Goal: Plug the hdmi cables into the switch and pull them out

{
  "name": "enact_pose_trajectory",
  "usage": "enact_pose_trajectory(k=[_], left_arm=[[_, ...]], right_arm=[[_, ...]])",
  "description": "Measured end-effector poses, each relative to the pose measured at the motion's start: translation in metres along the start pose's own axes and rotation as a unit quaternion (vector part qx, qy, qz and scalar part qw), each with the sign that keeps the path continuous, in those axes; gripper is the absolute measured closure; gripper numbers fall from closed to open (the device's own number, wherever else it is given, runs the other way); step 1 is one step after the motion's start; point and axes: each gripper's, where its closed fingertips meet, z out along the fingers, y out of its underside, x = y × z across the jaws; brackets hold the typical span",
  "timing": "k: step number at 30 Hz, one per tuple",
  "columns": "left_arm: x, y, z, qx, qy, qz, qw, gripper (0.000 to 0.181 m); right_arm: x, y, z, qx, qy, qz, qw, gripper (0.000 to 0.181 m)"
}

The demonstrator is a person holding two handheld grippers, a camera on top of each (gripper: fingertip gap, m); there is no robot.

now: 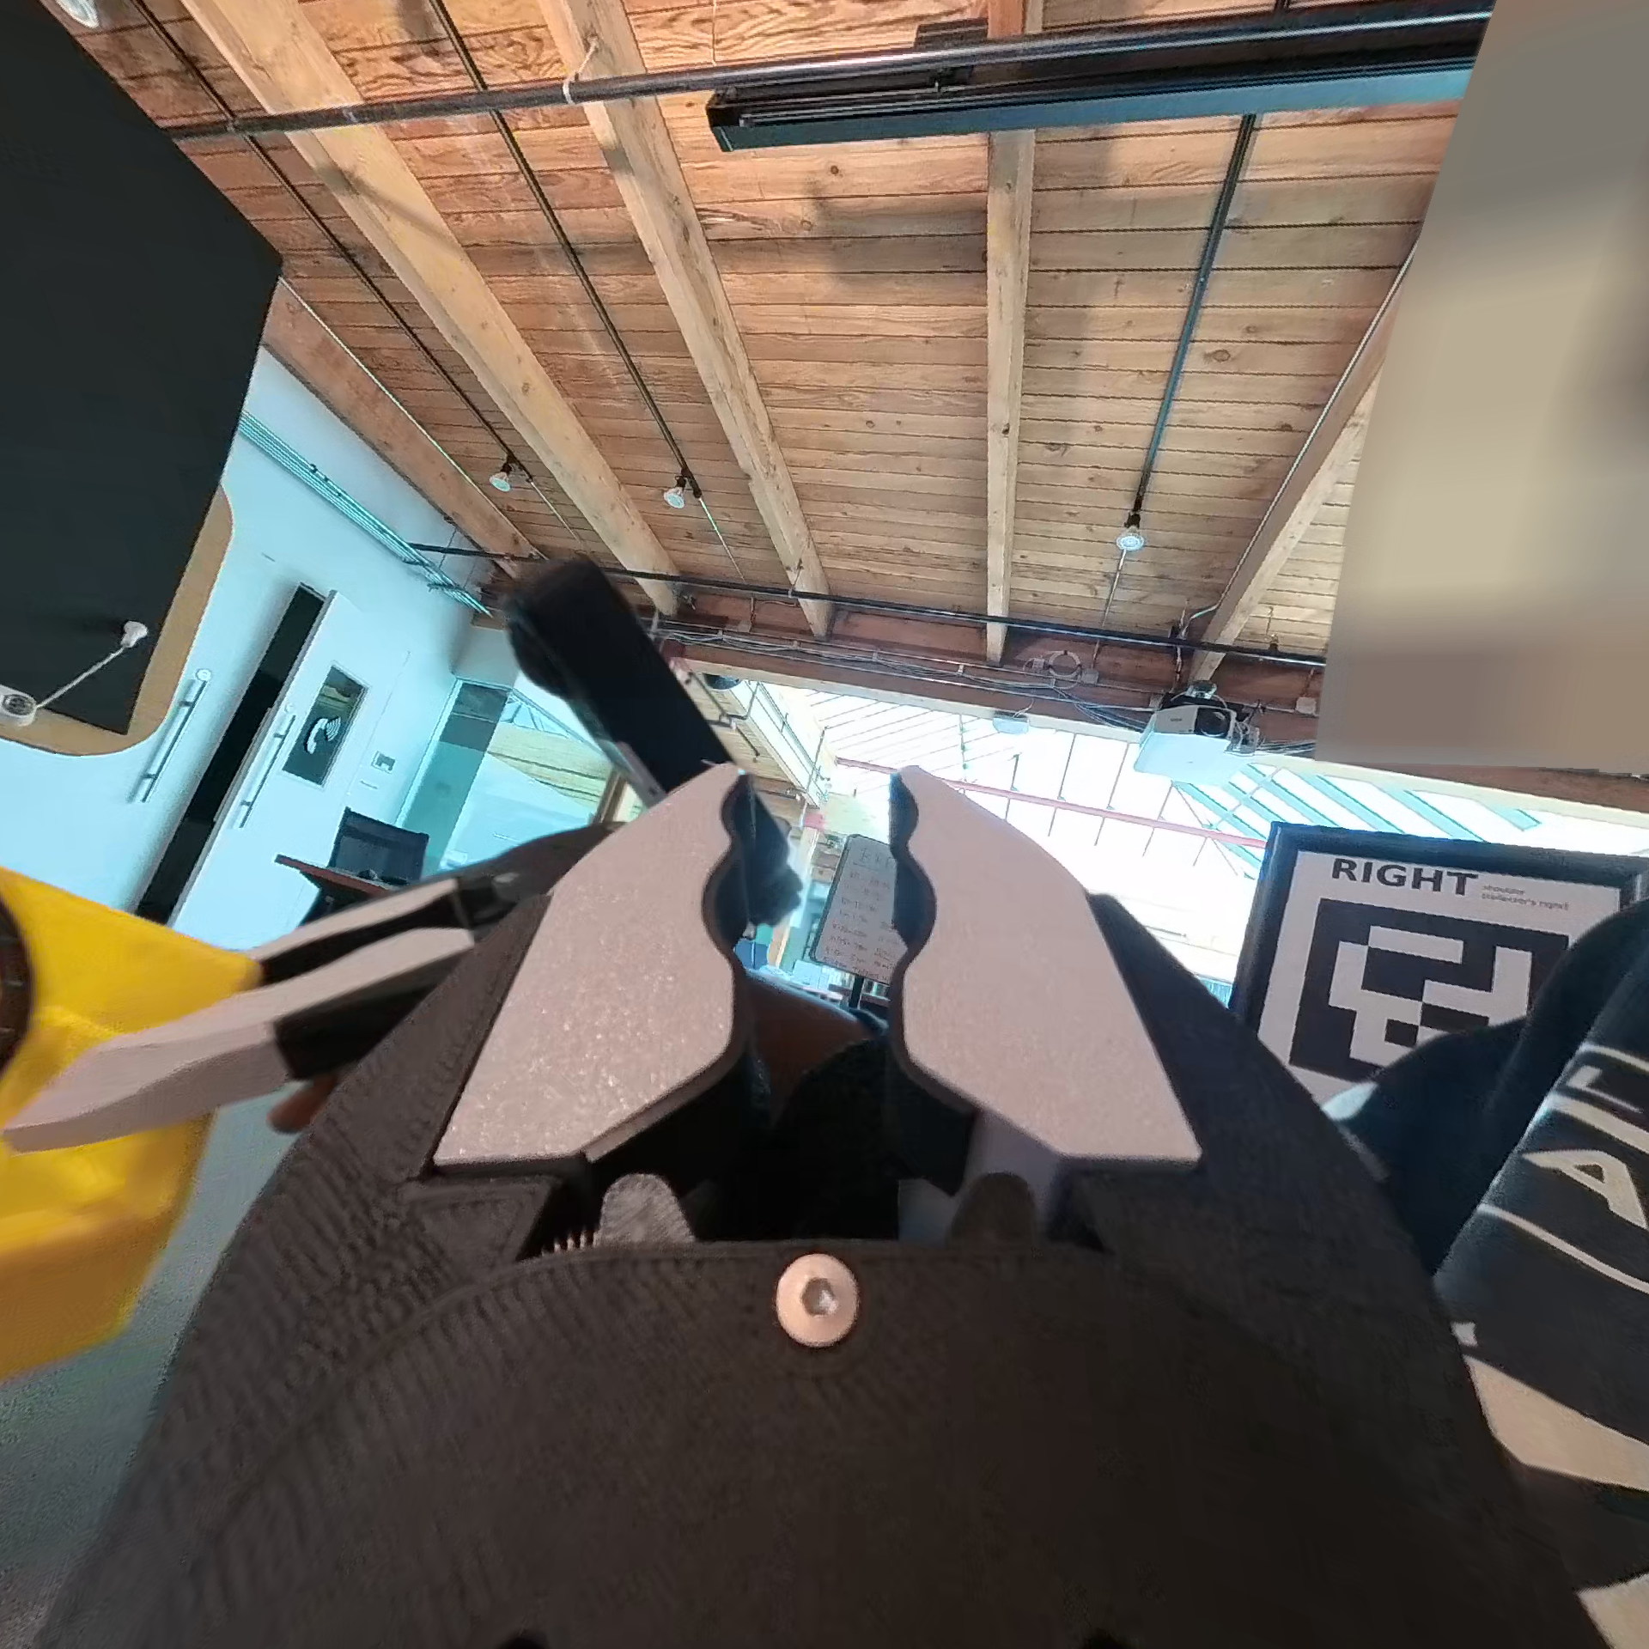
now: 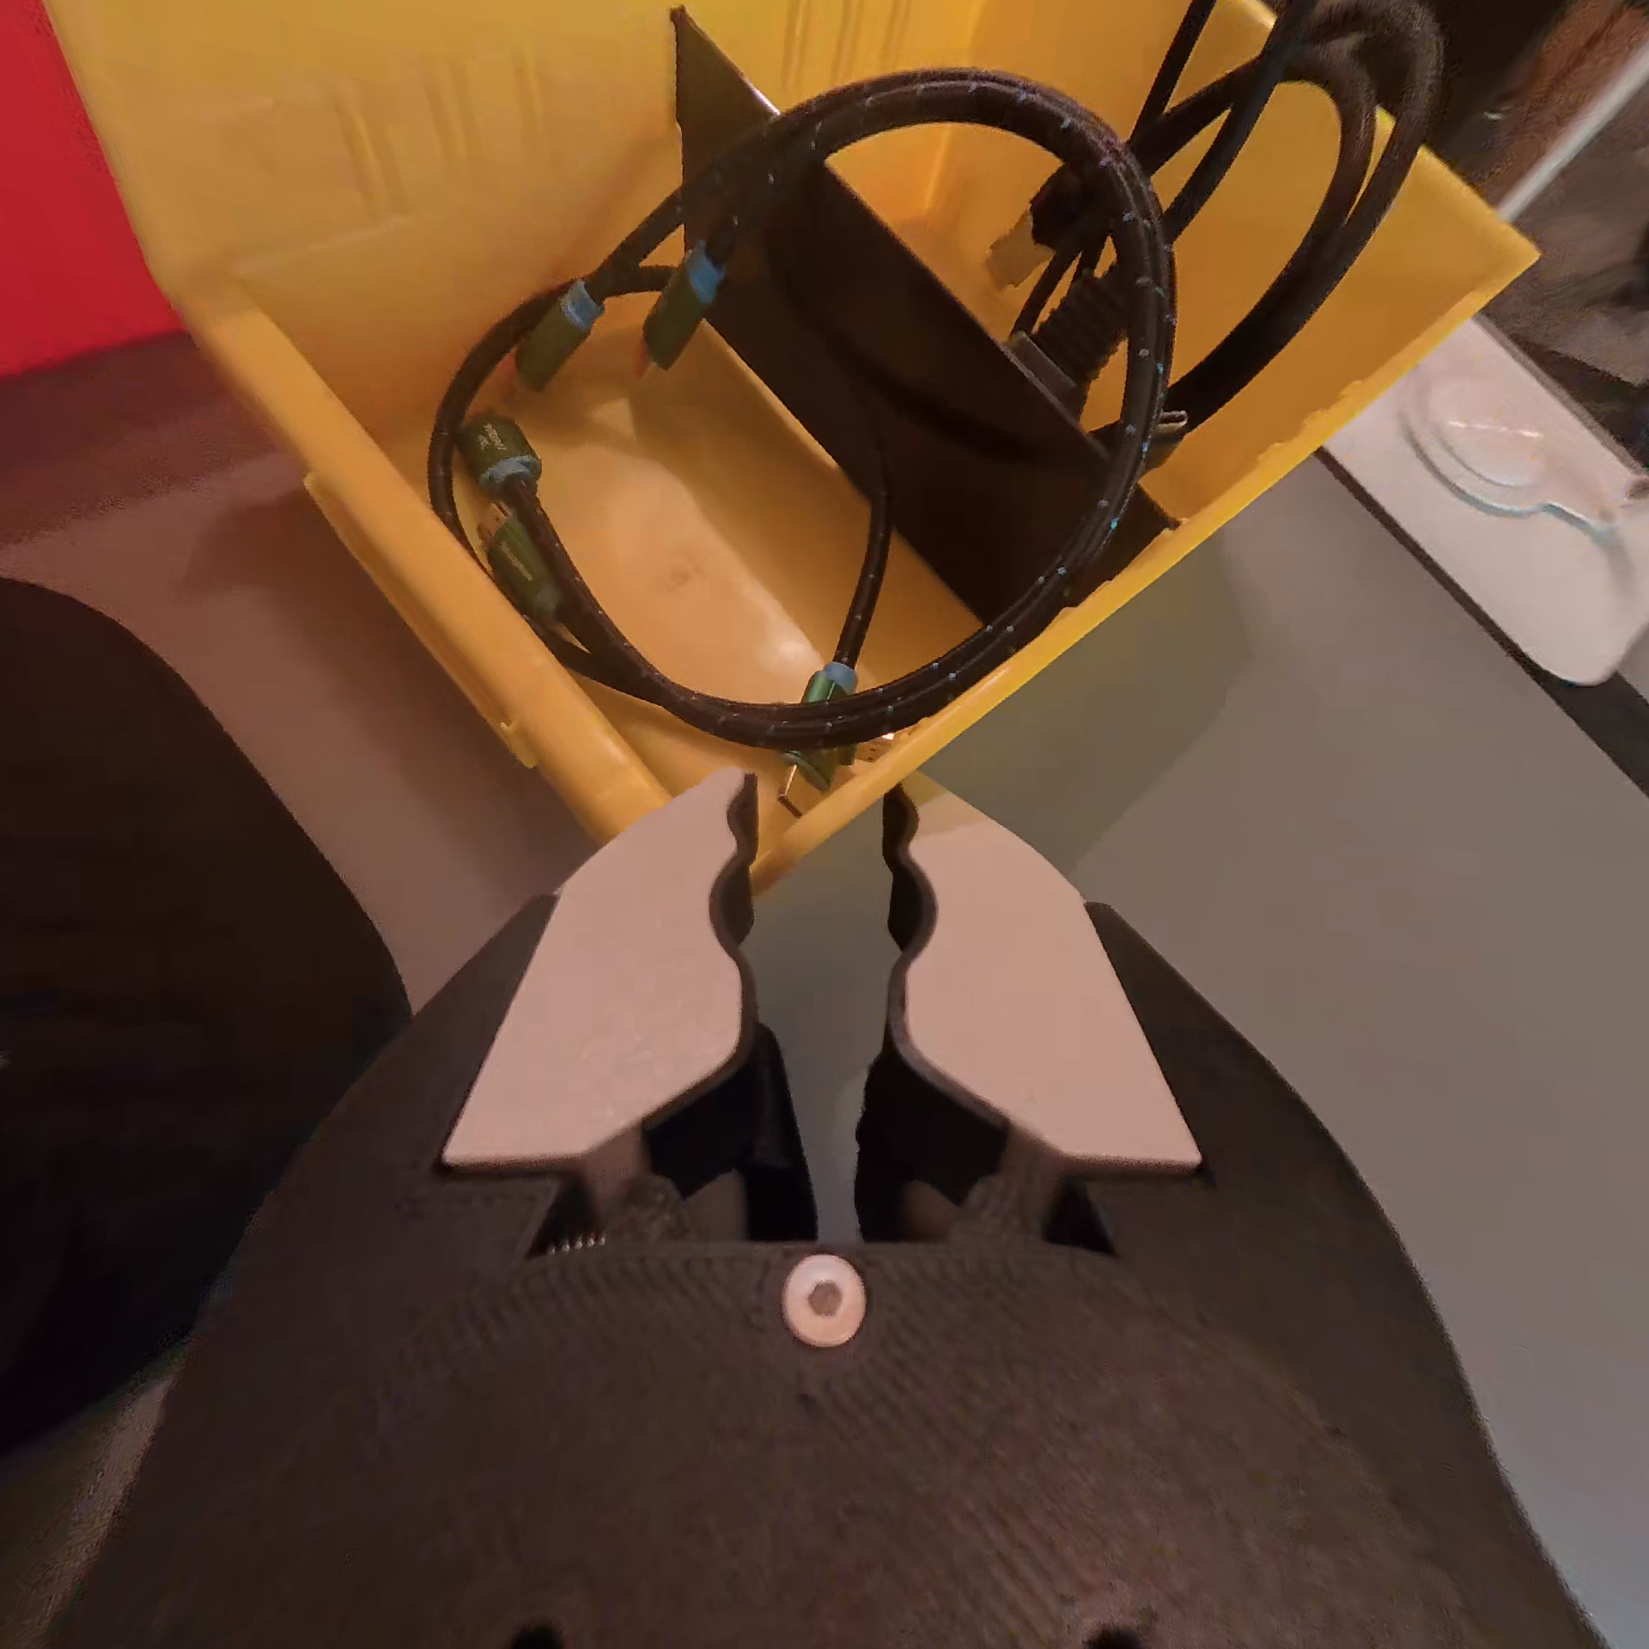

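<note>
Fingers of the right gripper (image 2: 819, 807) stand apart with nothing between them, tips just short of the near corner of a yellow bin (image 2: 375, 205). Braided HDMI cables (image 2: 1138, 375) with green plugs lie coiled in the bin, draped over its black divider (image 2: 901, 348); one plug (image 2: 821, 723) rests at 12 o'clock from the fingertips. The bin sits on a grey surface (image 2: 1321, 892). The left gripper (image 1: 816, 790) points up at a wooden ceiling (image 1: 848, 357), fingers parted; a flat black device (image 1: 625, 678), blurred, stands against its left finger at 11 o'clock. Whether it is the switch cannot be told.
</note>
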Motion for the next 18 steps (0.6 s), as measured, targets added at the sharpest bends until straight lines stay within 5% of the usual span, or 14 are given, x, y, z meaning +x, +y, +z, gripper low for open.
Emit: enact_pose_trajectory(k=[12,15,18], left_arm=[[0.002,0.001,-0.001,-0.004,0.0,0.002,1.0,0.153],[0.002,0.001,-0.001,-0.005,0.0,0.004,1.0,0.153],[0.003,0.001,-0.002,-0.004,0.001,0.003,1.0,0.153]], right_arm=[[-0.023,-0.053,0.059,0.035,-0.096,-0.036,0.994,0.153],[-0.024,-0.056,0.044,0.049,-0.143,-0.006,0.988,0.112],[-0.024,-0.068,-0.005,0.107,-0.181,0.036,0.977,0.077]])
